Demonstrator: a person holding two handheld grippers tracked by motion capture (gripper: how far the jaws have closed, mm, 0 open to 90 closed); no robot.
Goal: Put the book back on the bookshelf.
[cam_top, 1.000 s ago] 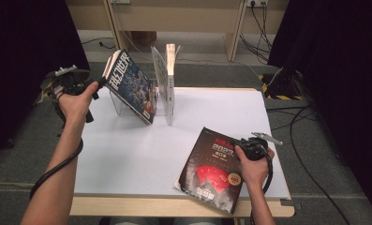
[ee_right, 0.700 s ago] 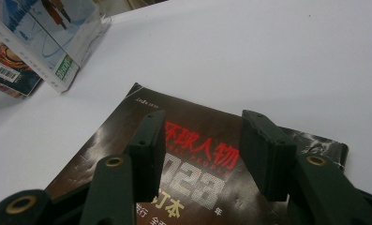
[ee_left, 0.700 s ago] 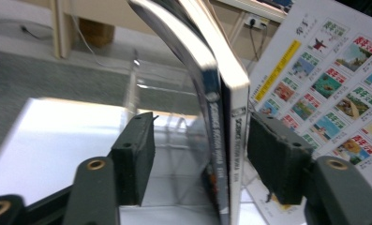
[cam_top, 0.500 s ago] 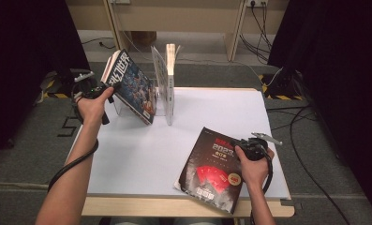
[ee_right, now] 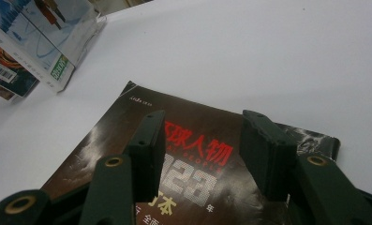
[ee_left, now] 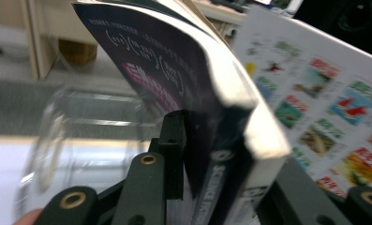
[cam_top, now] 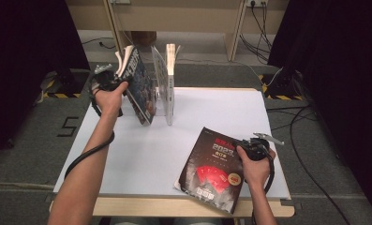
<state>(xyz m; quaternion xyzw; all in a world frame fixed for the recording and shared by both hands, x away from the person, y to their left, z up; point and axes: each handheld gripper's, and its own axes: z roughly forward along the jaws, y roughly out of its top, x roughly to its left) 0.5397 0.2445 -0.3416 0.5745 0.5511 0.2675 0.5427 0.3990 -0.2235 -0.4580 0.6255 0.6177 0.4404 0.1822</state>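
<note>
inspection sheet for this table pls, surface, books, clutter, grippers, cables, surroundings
surface: white table top, wooden front edge
job's things: dark book leaning in the clear rack; thin book upright in the rack; dark red magazine flat near the front edge
clutter: nothing seen
grippers: left hand-held gripper jaws have just been closing, book spine between them; right hand-held gripper open over the magazine
cables: black cable along the left forearm; more on the floor at right
surroundings: grey floor, wooden furniture behind, black curtains at both sides

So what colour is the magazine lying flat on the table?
The magazine is dark brown-black with red and white print, clearest in the high view.
</note>
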